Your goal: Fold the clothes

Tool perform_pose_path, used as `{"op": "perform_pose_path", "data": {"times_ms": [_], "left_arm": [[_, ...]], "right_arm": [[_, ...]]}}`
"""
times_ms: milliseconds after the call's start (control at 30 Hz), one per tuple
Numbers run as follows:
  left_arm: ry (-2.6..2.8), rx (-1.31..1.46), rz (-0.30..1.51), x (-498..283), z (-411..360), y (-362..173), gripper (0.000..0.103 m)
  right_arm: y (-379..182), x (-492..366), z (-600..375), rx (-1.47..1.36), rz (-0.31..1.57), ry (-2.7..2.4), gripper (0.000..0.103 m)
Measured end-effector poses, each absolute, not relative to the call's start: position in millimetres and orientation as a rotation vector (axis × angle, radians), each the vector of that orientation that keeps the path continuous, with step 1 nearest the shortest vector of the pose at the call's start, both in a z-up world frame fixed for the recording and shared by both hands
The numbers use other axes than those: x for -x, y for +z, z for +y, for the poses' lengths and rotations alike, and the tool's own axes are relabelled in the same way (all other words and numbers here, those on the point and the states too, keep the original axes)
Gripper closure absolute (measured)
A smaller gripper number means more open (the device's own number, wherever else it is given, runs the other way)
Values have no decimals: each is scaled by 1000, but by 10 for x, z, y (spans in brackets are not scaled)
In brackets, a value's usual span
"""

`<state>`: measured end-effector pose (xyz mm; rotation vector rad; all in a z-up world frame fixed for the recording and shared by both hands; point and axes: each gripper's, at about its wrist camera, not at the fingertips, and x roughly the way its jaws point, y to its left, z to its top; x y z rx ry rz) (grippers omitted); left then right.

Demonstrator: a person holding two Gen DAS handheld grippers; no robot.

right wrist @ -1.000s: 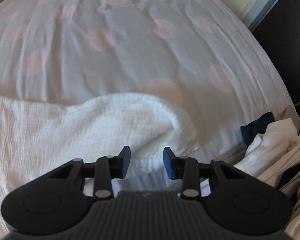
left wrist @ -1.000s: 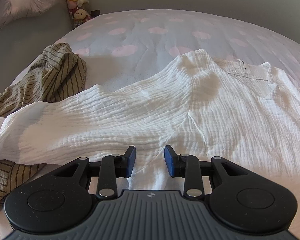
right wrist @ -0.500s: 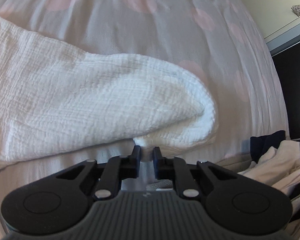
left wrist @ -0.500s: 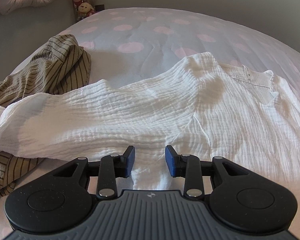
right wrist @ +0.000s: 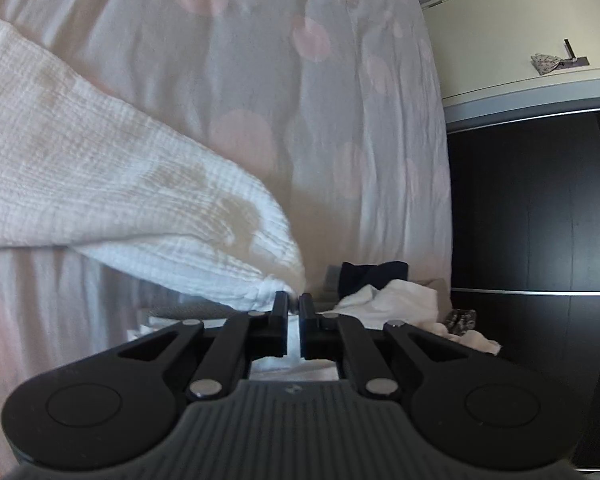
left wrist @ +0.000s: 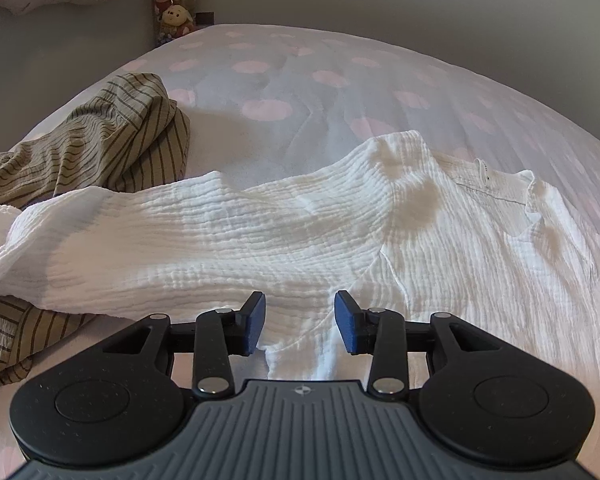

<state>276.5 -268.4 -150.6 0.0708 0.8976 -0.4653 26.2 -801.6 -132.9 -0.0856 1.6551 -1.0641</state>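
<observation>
A: Where is the white crinkled cotton shirt (left wrist: 340, 232)?

B: Spread mid-frame over the pink-dotted bedsheet (left wrist: 300, 80). The right gripper (right wrist: 293, 306) pinches its sleeve end; the left gripper (left wrist: 300, 322) hangs wide over the hem.

A: Next?

B: Probably carrying the sleeve inward.

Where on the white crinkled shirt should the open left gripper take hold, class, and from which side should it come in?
Likely the near edge of the white shirt, where a fold of cloth already lies between the left gripper's open blue pads. Come in low from the near side, since that edge faces the gripper. The right gripper is shut on the sleeve end.
</observation>
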Motion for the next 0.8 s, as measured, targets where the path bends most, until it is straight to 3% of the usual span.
{"op": "perform_pose_path", "data": {"times_ms": [533,633,700,800], "left_arm": [[-554,-137,1000,-2728,-2812,-1614,66],[-548,-144,1033,-2686,-2761,-1650,66],[-547,-123,1057,-2623,-2676,-1650,66],[-547,-82,1094,-2525,-2542,-1628,66]], "right_arm": [[-1210,-463,-7145,45,1459,-799,95],[-1189,-509,-6967,32,1414,-744,92],[-1269,-375,-6773,-32,1387,-700,83],[-1401,-152,-6473,-133,1345,-634,82]]}}
